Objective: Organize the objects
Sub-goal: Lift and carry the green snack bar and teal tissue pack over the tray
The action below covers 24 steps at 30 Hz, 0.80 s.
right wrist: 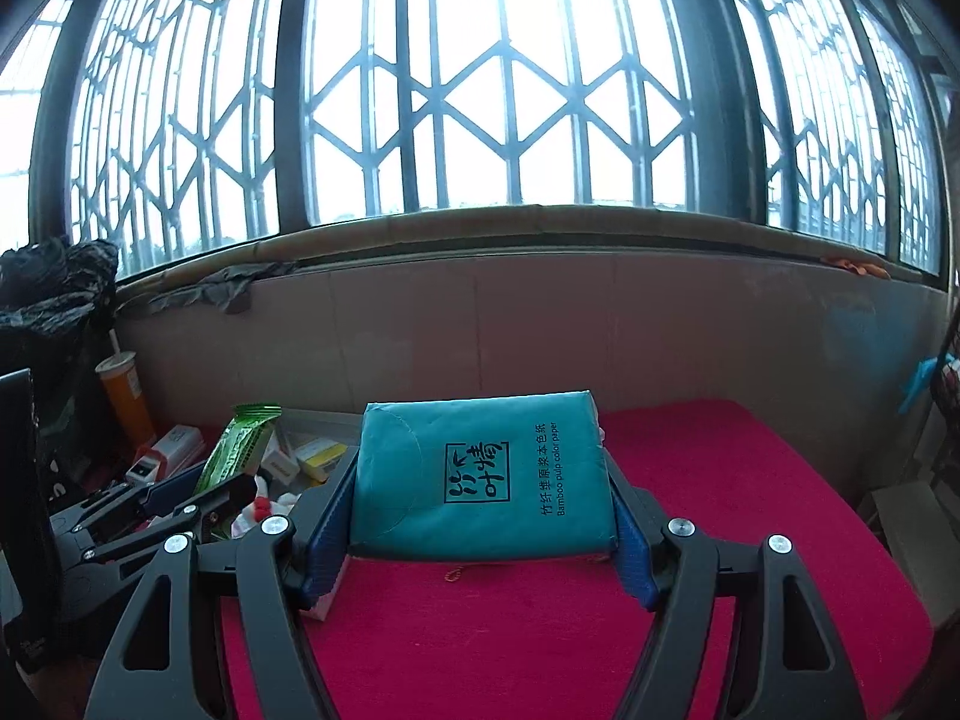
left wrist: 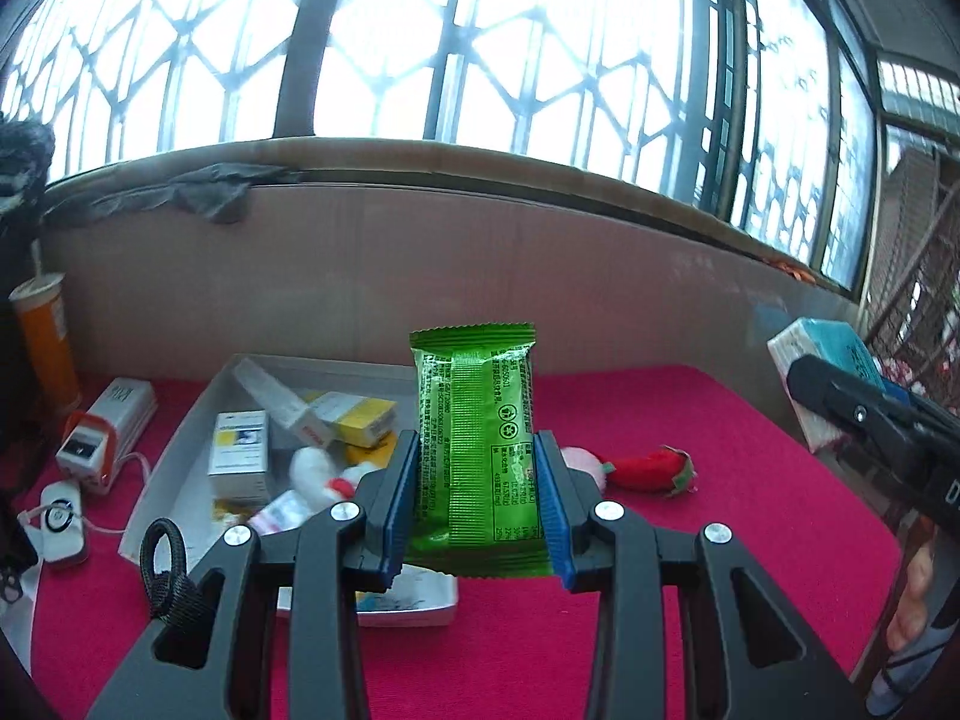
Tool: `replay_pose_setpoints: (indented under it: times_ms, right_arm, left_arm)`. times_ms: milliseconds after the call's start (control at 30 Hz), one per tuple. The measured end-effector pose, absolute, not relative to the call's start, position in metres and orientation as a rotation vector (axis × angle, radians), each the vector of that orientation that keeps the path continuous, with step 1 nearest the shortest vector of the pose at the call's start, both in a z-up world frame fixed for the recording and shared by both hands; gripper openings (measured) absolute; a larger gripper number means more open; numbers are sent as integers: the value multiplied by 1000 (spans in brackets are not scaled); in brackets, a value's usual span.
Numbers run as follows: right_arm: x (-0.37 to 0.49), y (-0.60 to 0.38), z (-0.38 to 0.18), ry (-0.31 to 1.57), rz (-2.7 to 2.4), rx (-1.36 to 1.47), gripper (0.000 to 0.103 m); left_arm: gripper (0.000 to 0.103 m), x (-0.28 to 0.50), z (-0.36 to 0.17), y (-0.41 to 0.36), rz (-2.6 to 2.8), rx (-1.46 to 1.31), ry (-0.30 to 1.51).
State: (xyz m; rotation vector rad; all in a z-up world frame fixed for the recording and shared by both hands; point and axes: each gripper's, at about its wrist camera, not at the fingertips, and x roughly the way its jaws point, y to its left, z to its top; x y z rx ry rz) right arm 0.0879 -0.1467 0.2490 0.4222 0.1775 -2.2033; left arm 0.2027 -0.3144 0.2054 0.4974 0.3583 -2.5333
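My left gripper point(left wrist: 477, 501) is shut on a green snack packet point(left wrist: 474, 420), held upright above the red cloth. The same green snack packet point(right wrist: 237, 447) and left gripper point(right wrist: 198, 495) appear at the left of the right wrist view. My right gripper point(right wrist: 480, 513) is shut on a teal tissue pack point(right wrist: 480, 480), its blue pads pressing both sides, lifted over the red cloth. That teal tissue pack point(left wrist: 831, 360) shows at the far right of the left wrist view. A white tray point(left wrist: 180, 438) behind the left gripper holds several medicine boxes and a small white plush.
A red plush strawberry point(left wrist: 651, 468) and a pink item lie on the red cloth point(left wrist: 690, 570) right of the tray. An orange cup point(left wrist: 45, 342), a white-orange device point(left wrist: 102, 432) and a white gadget sit at the left. A wall and barred window stand behind.
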Motion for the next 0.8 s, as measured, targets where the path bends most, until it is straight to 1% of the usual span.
replay_pose_setpoints:
  times_ms: [433,800]
  right_arm:
    - [157,-207,251,330,-2092,360,77]
    - [205,-250,243,421,-1986,334,77]
  left_arm:
    - [36,277,197,-374,-2416,389,517]
    - [36,333,187,-412,-2307,323,611]
